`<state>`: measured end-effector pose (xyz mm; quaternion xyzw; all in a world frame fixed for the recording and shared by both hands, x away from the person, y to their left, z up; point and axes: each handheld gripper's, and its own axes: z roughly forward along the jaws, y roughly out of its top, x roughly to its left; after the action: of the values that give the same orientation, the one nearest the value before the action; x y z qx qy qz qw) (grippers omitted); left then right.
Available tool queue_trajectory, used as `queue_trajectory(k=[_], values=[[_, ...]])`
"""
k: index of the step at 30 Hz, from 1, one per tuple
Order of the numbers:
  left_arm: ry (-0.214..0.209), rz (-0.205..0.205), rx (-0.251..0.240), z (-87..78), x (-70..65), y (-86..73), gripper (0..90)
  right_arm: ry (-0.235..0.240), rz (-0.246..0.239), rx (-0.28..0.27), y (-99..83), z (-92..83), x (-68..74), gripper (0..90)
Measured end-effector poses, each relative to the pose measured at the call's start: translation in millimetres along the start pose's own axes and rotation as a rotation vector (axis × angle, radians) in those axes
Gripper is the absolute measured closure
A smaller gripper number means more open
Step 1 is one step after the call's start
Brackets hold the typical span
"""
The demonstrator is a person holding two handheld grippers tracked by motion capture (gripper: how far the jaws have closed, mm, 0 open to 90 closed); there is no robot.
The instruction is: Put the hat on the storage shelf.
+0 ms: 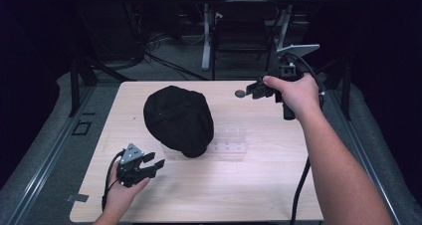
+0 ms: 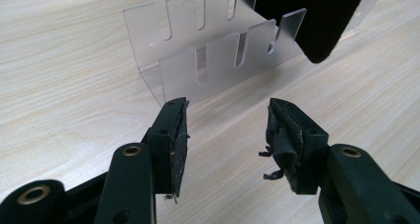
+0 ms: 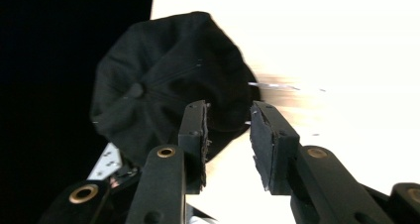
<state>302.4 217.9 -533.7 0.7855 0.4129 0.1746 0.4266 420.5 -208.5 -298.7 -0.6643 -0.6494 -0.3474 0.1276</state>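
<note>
A black cap (image 1: pixel 178 119) rests on the left half of the wooden table (image 1: pixel 214 195), its brim lying over the left end of a clear slotted acrylic stand (image 1: pixel 230 140). My left gripper (image 1: pixel 154 163) lies low at the front left, open and empty, pointing toward the cap. In the left gripper view its jaws (image 2: pixel 228 120) stand apart in front of the stand (image 2: pixel 213 55), with the cap's edge (image 2: pixel 317 16) hanging at the upper right. My right gripper (image 1: pixel 245 92) is held above the table's far right, open and empty. Its jaws (image 3: pixel 229 115) point at the cap (image 3: pixel 163 80).
Bare wood stretches along the front and right of the table. Beyond the far edge stand a white desk leg (image 1: pixel 206 36) and a dark chair (image 1: pixel 241 33), with cables on the floor. A metal rail (image 1: pixel 45 160) runs along the left side.
</note>
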Motion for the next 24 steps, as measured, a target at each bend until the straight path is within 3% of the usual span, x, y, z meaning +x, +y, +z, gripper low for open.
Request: queue_trajectory(k=[7, 11, 12, 17, 24], values=[[0.007, 0.004, -0.003, 1.8, 0.5, -1.8, 50.8, -0.037, -0.004, 0.004, -5.4, 6.2, -12.2, 67.0], [0.012, 0.009, 0.009, 0.8, 2.3, -2.2, 50.8, -0.083, -0.031, -0.012, -10.6, 8.9, -17.7, 66.9], [0.016, 0.005, -0.01, 2.0, 2.2, -3.1, 50.8, -0.093, -0.042, -0.013, -12.8, 9.7, -18.4, 66.9], [0.019, 0.003, -0.011, 1.9, 2.8, -3.6, 50.8, -0.16, -0.092, -0.027, -24.3, 14.2, -27.9, 65.9], [0.024, 0.005, -0.012, 2.2, 2.6, -3.6, 50.8, -0.169, -0.11, -0.026, -41.8, 20.0, -48.7, 62.9]])
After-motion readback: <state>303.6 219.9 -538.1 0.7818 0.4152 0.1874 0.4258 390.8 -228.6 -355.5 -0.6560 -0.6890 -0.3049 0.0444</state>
